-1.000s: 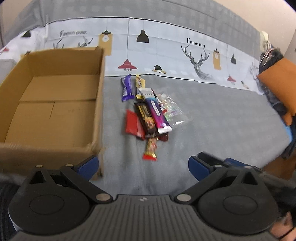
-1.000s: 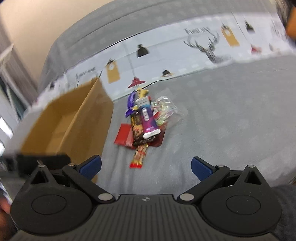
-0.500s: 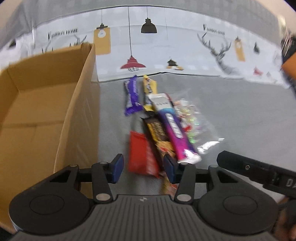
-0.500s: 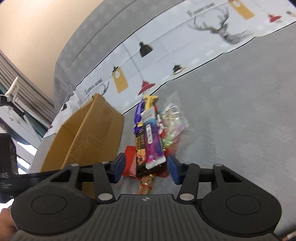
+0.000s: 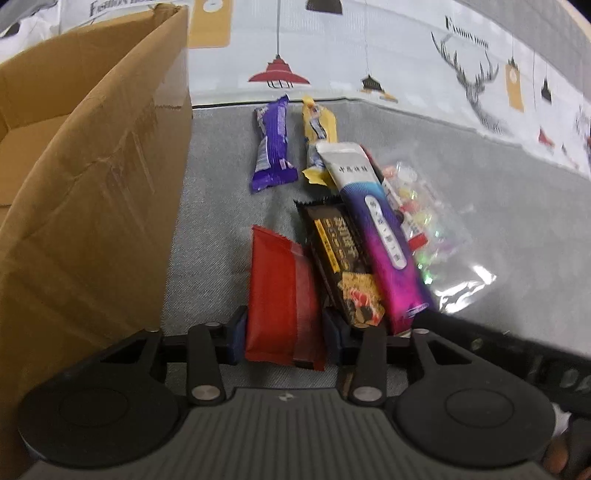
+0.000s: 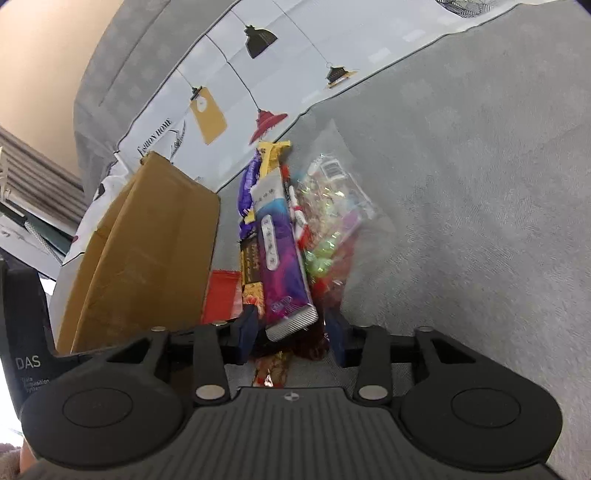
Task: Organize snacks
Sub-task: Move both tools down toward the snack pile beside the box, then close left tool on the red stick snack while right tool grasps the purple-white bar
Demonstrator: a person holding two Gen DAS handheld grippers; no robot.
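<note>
No snacks look boxed yet: the cardboard box (image 5: 92, 177) at 9 o'clock seems empty, left hand-held gripper (image 5: 284, 332) pinching the red pack (image 5: 277, 295), right hand-held gripper (image 6: 291, 332) spread around the purple bar (image 6: 280, 266)

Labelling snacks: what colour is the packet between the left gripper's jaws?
Red packet, plain with no visible print; clearest in the left wrist view.

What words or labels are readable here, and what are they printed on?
"FASHION HOME": bedsheet, by the deer.
"DAS": black device; smaller lines beneath are too blurred.
Black bar: yellow lettering, too blurred.
Purple pack: Chinese characters, too small.
Purple bar, yellow bar, candy bag: print unreadable.
</note>
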